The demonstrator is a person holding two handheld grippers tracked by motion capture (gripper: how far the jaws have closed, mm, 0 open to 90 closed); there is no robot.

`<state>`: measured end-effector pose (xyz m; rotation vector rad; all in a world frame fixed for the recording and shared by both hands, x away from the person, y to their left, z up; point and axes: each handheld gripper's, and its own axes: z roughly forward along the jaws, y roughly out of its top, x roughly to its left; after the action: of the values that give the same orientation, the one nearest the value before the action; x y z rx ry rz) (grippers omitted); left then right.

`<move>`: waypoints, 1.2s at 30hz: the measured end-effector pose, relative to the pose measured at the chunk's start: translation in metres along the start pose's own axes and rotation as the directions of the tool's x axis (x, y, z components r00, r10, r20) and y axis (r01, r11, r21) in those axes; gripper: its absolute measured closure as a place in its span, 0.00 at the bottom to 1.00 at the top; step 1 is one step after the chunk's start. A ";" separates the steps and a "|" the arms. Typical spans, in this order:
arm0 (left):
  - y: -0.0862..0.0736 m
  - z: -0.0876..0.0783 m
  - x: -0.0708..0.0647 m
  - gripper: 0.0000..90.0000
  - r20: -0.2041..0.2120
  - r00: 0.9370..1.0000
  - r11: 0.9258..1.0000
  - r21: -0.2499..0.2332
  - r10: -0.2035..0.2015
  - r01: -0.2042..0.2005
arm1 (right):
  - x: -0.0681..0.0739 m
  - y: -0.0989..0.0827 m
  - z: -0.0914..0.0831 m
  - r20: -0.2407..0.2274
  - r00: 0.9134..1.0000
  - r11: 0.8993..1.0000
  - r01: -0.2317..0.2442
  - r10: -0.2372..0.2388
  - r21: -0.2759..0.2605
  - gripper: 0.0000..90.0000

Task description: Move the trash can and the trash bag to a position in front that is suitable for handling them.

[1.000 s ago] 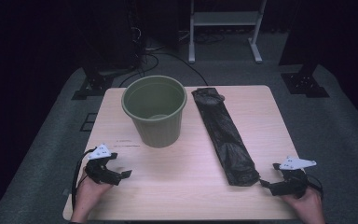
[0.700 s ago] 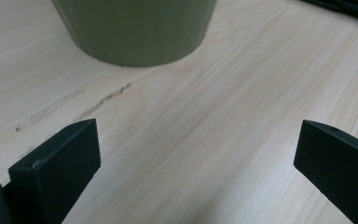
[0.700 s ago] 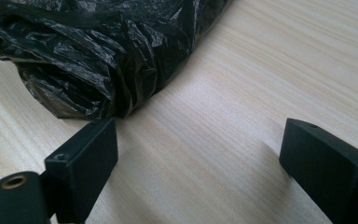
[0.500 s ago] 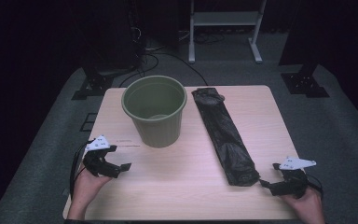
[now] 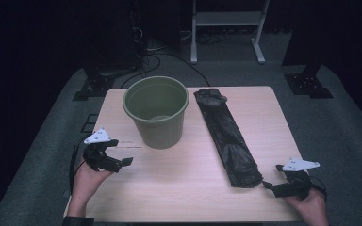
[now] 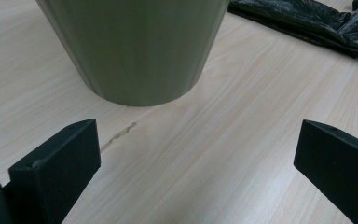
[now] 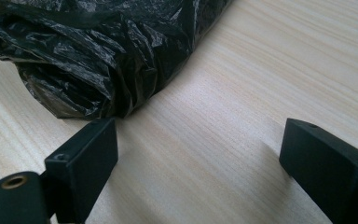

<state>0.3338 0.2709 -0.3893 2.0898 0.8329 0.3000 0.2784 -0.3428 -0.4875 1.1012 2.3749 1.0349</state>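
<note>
The folded black plastic bin bag [image 5: 226, 136] lies on the pale wooden table [image 5: 188, 188], its long axis from 12 to 5 o'clock. Its near end is just beside the right gripper [image 5: 269, 185], at that gripper's 10 o'clock; jaws wide, empty. The round olive-green plastic bucket [image 5: 156, 110] stands at 1 o'clock of the left gripper [image 5: 127, 161], also wide open.

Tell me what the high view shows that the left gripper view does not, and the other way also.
The high view gives the green bucket's open rim and inside, the whole length of the folded black bag, both hands and the right gripper near the bag's end. The left gripper view gives a fine crack line in the wood close to the bucket's base, seen between the left gripper's open jaws. Both show the bucket, the bag and the wooden table.
</note>
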 end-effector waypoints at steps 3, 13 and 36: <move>0.006 -0.002 -0.001 0.00 0.004 1.000 1.000 -0.006 0.003 -0.003 | 0.000 0.000 0.000 0.000 1.000 1.000 0.000 0.000 0.000 0.11; 0.027 -0.005 -0.002 0.00 0.012 1.000 1.000 -0.013 0.000 0.000 | 0.000 0.000 0.000 0.000 1.000 1.000 -0.001 0.001 0.000 0.11; 0.071 -0.019 0.019 0.00 0.006 1.000 0.999 -0.046 -0.018 0.018 | 0.000 0.000 0.000 0.000 1.000 1.000 0.000 0.000 -0.001 0.11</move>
<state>0.3712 0.2655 -0.3235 2.0389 0.8335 0.3006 0.2786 -0.3428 -0.4876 1.1005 2.3747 1.0355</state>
